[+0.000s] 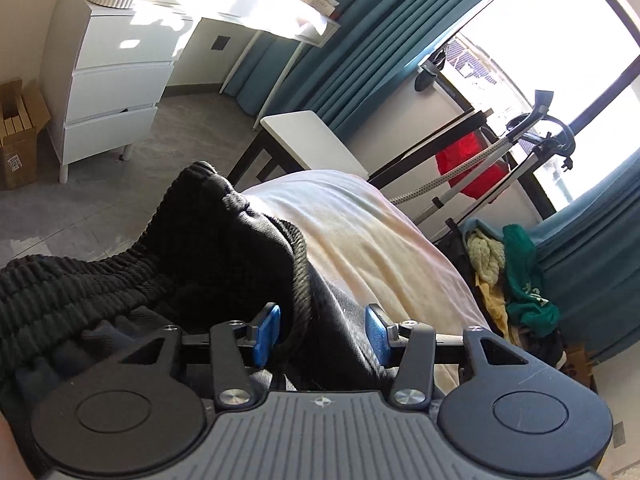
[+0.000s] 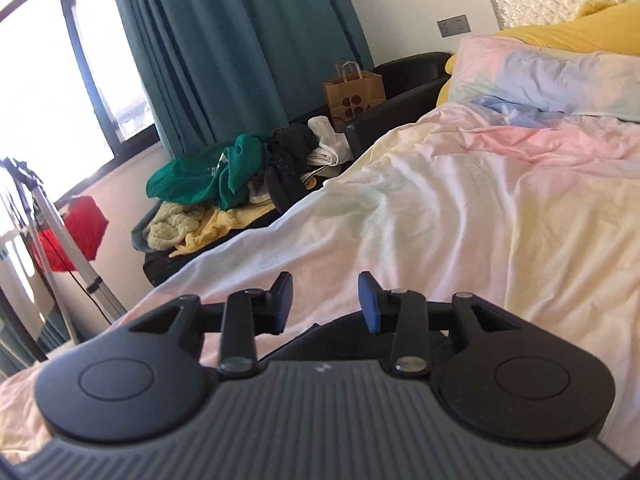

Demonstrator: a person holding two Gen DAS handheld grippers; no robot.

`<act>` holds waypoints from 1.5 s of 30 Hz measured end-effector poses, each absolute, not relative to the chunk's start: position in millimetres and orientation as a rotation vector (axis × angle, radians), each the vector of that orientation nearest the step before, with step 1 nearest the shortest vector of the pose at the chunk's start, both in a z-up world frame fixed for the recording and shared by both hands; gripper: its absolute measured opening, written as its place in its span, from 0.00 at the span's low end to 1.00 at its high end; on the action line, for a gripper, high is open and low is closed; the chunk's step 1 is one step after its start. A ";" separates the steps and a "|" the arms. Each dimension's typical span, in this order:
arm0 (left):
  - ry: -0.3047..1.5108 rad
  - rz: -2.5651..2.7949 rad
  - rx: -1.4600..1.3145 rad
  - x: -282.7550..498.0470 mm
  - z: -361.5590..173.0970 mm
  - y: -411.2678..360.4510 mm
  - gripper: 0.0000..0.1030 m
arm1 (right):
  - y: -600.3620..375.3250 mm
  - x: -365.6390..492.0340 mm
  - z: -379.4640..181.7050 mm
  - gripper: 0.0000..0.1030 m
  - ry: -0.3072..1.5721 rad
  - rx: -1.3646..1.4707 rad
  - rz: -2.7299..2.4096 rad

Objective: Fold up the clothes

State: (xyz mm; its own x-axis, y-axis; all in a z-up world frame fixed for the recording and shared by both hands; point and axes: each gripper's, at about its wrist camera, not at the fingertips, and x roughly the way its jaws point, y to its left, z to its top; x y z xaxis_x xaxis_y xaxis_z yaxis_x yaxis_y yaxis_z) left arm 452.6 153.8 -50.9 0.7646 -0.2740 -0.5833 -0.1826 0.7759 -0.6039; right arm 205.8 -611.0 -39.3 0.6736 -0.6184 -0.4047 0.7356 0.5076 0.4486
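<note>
A black garment with a ribbed waistband (image 1: pixel 168 264) lies bunched on the pastel bed sheet (image 1: pixel 380 248) in the left wrist view. My left gripper (image 1: pixel 323 332) is open, its blue pads either side of a fold of the black fabric that runs between them. My right gripper (image 2: pixel 326 304) is open and empty above the bed sheet (image 2: pixel 460 208). A dark edge of the garment (image 2: pixel 344 340) shows just under it.
A pile of unfolded clothes (image 2: pixel 240 172) lies on a black bench beside the bed; it also shows in the left wrist view (image 1: pixel 516 276). Pillows (image 2: pixel 552 76) and a paper bag (image 2: pixel 354 92) are at the head end. A white drawer chest (image 1: pixel 116 92), small table (image 1: pixel 312 140) and tripod (image 1: pixel 500 164) stand on the floor.
</note>
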 end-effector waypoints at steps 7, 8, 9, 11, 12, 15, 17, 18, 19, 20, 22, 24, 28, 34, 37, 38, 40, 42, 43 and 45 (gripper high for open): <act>0.714 -0.086 -0.821 334.3 -68.1 175.9 0.78 | -594.1 93.6 -97.8 0.55 0.149 1.153 -0.756; 0.722 -0.085 -0.840 318.8 -74.0 178.7 0.78 | -590.8 84.7 -108.8 0.61 0.160 1.225 -0.732; 0.733 -0.079 -0.861 304.3 -81.7 181.6 0.78 | -587.6 78.9 -118.7 0.64 0.175 1.290 -0.708; 0.760 -0.058 -0.915 285.9 -102.4 184.1 0.78 | -581.6 69.0 -135.3 0.63 0.198 1.405 -0.658; 0.767 -0.054 -0.948 281.4 -112.4 184.4 0.78 | -579.1 66.7 -138.0 0.62 0.201 1.441 -0.635; 0.789 -0.045 -1.054 281.4 -140.1 184.6 0.76 | -574.6 73.2 -140.5 0.63 0.235 1.461 -0.557; 0.755 -0.031 -1.067 291.5 -147.3 183.9 0.76 | -574.9 82.9 -143.1 0.64 0.267 1.455 -0.524; 0.734 -0.022 -1.062 297.5 -149.4 183.5 0.76 | -576.4 88.3 -144.9 0.64 0.258 1.444 -0.510; 0.714 -0.009 -1.056 304.1 -150.7 183.2 0.76 | -577.9 93.8 -146.7 0.64 0.248 1.432 -0.497; 0.693 0.013 -1.044 311.8 -150.1 183.1 0.74 | -580.0 99.7 -149.0 0.64 0.240 1.420 -0.487; 0.655 0.055 -1.023 328.0 -149.3 183.3 0.74 | -587.8 116.0 -154.5 0.64 0.227 1.373 -0.480; 0.658 0.095 -1.046 346.1 -152.6 185.5 0.75 | -591.8 132.1 -157.3 0.62 0.204 1.298 -0.494; 0.675 0.140 -1.033 366.2 -152.6 184.5 0.74 | -591.8 156.6 -157.7 0.48 0.151 1.153 -0.600; 0.693 0.167 -0.975 363.0 -135.5 194.2 0.24 | -596.7 169.0 -152.0 0.10 0.089 1.110 -0.685; 0.659 0.139 -0.967 351.7 -115.0 197.4 0.18 | -594.8 160.9 -140.7 0.09 0.055 1.117 -0.682; 0.645 0.131 -0.971 345.9 -106.5 198.7 0.17 | -593.9 155.2 -136.9 0.09 0.045 1.127 -0.677; 0.622 0.118 -0.966 334.0 -89.6 201.2 0.14 | -590.8 143.1 -128.2 0.09 0.031 1.146 -0.670; 0.611 0.108 -0.953 324.2 -74.4 204.7 0.13 | -586.4 129.7 -122.3 0.09 0.027 1.167 -0.666; 0.608 0.106 -0.949 319.3 -67.2 206.3 0.13 | -584.0 122.7 -119.9 0.09 0.027 1.178 -0.665; 0.603 0.104 -0.941 315.2 -48.1 209.3 0.12 | -579.9 109.6 -117.7 0.09 0.036 1.216 -0.666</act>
State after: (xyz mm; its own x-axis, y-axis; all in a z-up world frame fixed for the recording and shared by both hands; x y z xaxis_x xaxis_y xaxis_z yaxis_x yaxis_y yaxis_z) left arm 315.2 209.3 -48.1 0.8316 -0.1720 -0.5281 -0.3385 0.5969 -0.7274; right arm 109.6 -579.9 -117.7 0.8108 -0.4538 -0.3697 0.4909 0.1830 0.8518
